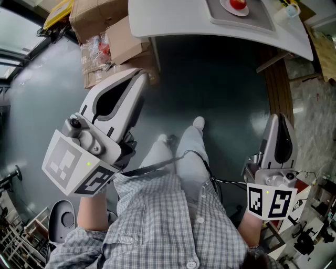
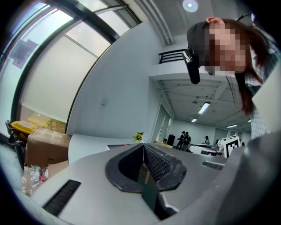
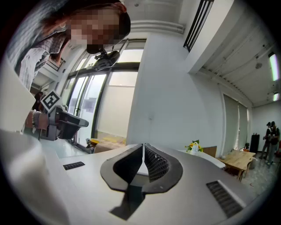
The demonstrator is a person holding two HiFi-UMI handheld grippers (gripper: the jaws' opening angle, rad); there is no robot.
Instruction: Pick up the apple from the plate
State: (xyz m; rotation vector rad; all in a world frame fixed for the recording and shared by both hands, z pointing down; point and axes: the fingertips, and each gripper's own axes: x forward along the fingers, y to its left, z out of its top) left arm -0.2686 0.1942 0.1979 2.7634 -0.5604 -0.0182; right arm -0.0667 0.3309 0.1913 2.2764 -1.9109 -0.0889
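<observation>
A red apple (image 1: 238,3) lies on a white plate (image 1: 231,9), which rests on a grey tray (image 1: 265,20) on the white table (image 1: 173,23) at the top of the head view. Both grippers hang low by the person's sides, far from the table. My left gripper (image 1: 139,78) is shut with its jaws pressed together and nothing between them; in its own view the left gripper (image 2: 143,147) points toward the table edge. My right gripper (image 1: 281,120) is likewise shut and empty. The right gripper (image 3: 143,148) shows its jaws meeting.
Cardboard boxes (image 1: 107,37) and a plastic-wrapped bundle (image 1: 97,50) sit on the dark floor (image 1: 220,89) left of the table. A white mug (image 1: 287,11) stands right of the tray. A small vase of yellow flowers (image 3: 193,146) is on the table. People stand far off (image 2: 183,139).
</observation>
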